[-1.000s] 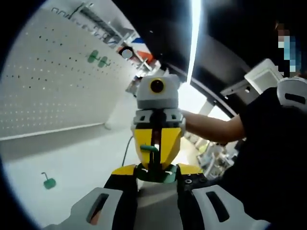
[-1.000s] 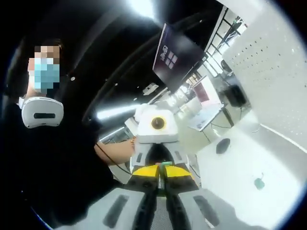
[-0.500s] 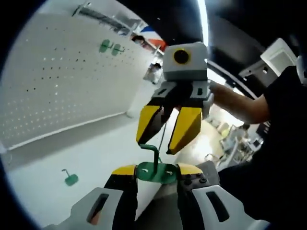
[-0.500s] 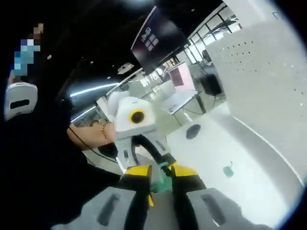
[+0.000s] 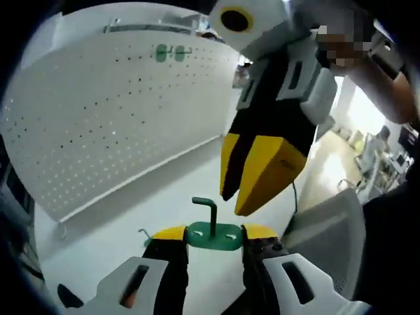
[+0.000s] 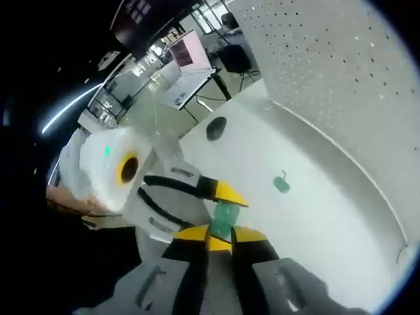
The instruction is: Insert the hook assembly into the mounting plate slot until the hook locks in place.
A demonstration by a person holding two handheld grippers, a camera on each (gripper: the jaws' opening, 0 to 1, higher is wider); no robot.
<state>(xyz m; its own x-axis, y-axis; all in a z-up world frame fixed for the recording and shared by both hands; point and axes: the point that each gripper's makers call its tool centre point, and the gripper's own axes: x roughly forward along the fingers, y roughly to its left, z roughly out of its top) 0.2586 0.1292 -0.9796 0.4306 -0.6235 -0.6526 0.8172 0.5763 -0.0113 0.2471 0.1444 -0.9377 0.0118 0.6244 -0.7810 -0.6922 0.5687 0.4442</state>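
- In the left gripper view, our left gripper (image 5: 212, 235) pinches the green mounting plate (image 5: 213, 237) at bottom centre, plate lying across the jaws, hook (image 5: 207, 213) rising upright from its middle.
- Our right gripper (image 5: 259, 174) hangs just above and right of the hook, jaws slightly parted, holding nothing, tips pointing down at it.
- In the right gripper view, its own jaws look nearly closed; how far, we cannot tell.
- A spare green hook piece (image 6: 281, 184) lies on the white table (image 6: 315, 216), well apart.
- The pegboard wall (image 5: 111, 111) fills the upper left; we judge the room above the plate open for pressing the hook down its long axis.
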